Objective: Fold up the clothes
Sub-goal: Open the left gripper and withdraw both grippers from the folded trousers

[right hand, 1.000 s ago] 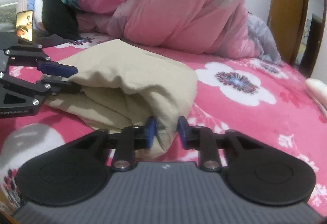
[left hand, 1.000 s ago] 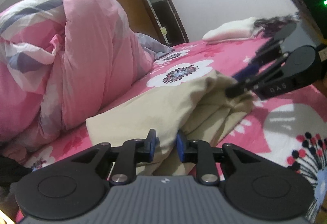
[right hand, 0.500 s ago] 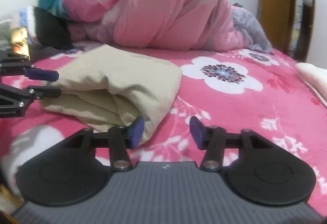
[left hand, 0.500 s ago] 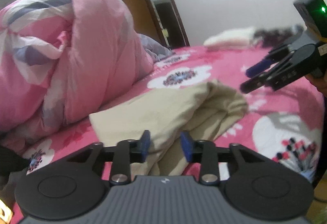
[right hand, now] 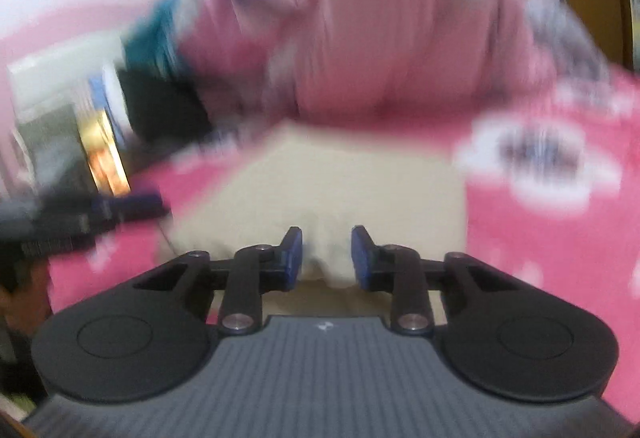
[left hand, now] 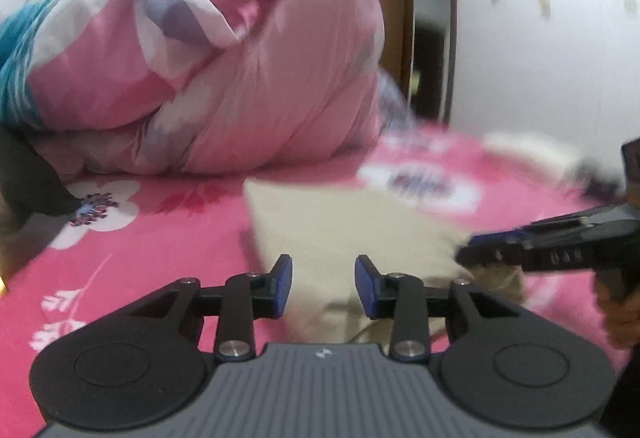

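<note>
Beige garment [left hand: 344, 234] folded flat on pink floral bedspread [left hand: 152, 258], left gripper [left hand: 323, 286] jaws apart and empty at its near edge, right gripper [right hand: 326, 258] likewise spread, nothing held, pink duvet [left hand: 248, 70] heaped behind, views blurred.

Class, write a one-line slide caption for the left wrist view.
Open left claw over folded beige garment on a pink floral bed.

Matt beige cloth garment [left hand: 340, 222], soft pink floral bedsheet [left hand: 160, 238], puffy pink quilt [left hand: 260, 78], matt black plastic left gripper [left hand: 323, 284]
</note>
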`<state>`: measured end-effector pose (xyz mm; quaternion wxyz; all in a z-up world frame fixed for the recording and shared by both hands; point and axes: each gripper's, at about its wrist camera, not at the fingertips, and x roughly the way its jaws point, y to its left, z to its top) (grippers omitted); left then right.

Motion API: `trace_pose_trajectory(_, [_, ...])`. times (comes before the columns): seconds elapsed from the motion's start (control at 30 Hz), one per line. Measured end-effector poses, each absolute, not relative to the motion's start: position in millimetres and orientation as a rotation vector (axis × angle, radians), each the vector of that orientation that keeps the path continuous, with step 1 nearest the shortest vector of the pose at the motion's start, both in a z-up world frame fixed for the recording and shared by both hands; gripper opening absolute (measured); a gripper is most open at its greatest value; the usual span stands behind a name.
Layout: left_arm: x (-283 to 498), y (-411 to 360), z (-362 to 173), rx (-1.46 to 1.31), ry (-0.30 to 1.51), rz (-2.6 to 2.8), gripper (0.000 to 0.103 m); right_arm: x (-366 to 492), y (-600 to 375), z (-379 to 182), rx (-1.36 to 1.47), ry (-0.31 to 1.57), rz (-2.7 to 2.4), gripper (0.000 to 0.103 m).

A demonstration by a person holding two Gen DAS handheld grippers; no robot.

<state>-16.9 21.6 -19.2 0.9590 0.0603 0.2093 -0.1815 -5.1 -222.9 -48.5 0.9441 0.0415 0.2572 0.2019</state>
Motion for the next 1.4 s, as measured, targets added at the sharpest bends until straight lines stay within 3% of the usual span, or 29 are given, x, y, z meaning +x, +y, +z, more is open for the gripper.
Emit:
trace_pose_trajectory(0.3, [-31, 29, -20, 0.182, 0.4, -0.282, 0.035, -24, -198, -15, -0.051, 0.396, 0.411, 0.021])
trace_pose_trajectory(0.5, [-31, 19, -24, 0.201, 0.402, -0.302, 0.035, -22, -184, -53, -0.145, 0.438, 0.4, 0.017])
trace_pose_trajectory(0.63, [-29, 8, -33, 0.223, 0.422, -0.325, 0.035, -23, -185, -42, -0.138, 0.443, 0.387, 0.017])
trace_pose_trajectory(0.77, [-26, -2, -41, 0.245, 0.442, -0.348, 0.045, -29, -195, -22, -0.095, 0.397, 0.368, 0.018])
trace_pose_trajectory(0.87, [-24, -7, -45, 0.257, 0.455, -0.364, 0.054, -18, -195, -44, -0.125, 0.484, 0.371, 0.018])
trace_pose_trajectory(1.2, [-42, 7, -5, 0.254, 0.373, -0.373, 0.054, -18, -201, -65, -0.085, 0.451, 0.386, 0.018])
trace_pose_trajectory(1.4, [-10, -32, -15, 0.327, 0.448, -0.409, 0.055, -19, -207, -62, -0.04, 0.454, 0.4, 0.018])
